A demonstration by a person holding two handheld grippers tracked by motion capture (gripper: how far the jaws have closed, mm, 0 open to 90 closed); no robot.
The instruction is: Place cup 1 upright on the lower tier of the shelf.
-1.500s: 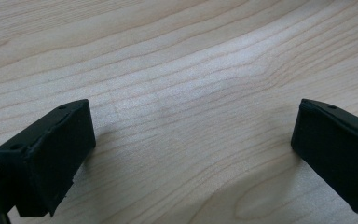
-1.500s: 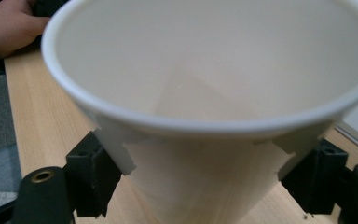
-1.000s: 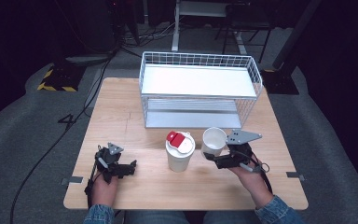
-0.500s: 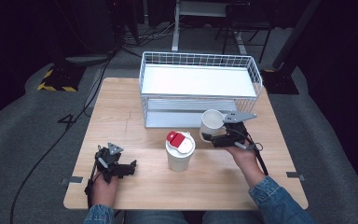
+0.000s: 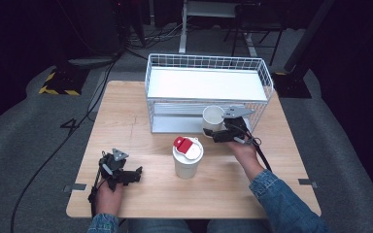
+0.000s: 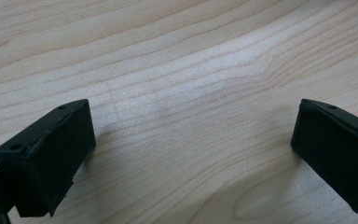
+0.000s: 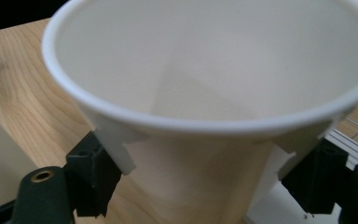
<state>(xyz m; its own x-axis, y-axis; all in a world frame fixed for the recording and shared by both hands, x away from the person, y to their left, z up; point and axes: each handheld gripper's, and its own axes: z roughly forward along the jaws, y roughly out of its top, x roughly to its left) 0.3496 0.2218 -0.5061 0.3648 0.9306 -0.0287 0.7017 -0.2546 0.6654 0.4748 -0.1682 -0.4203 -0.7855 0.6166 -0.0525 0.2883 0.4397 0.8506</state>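
Right gripper (image 5: 217, 132), jaws pinching an empty white paper cup (image 5: 213, 119), holds it above the worktop (image 5: 141, 126) beside the wire basket (image 5: 209, 92); left gripper (image 5: 126, 175) rests with jaws spread

the left gripper (image 5: 126, 175) rests low at the near left, gripped by the left hand (image 5: 108, 193), its jaws spread wide with nothing between them. the right gripper (image 5: 212, 134) is held out ahead on an extended forearm in a denim sleeve (image 5: 281, 204), jaws pointing leftward, clamped on a white cup (image 5: 213, 119)
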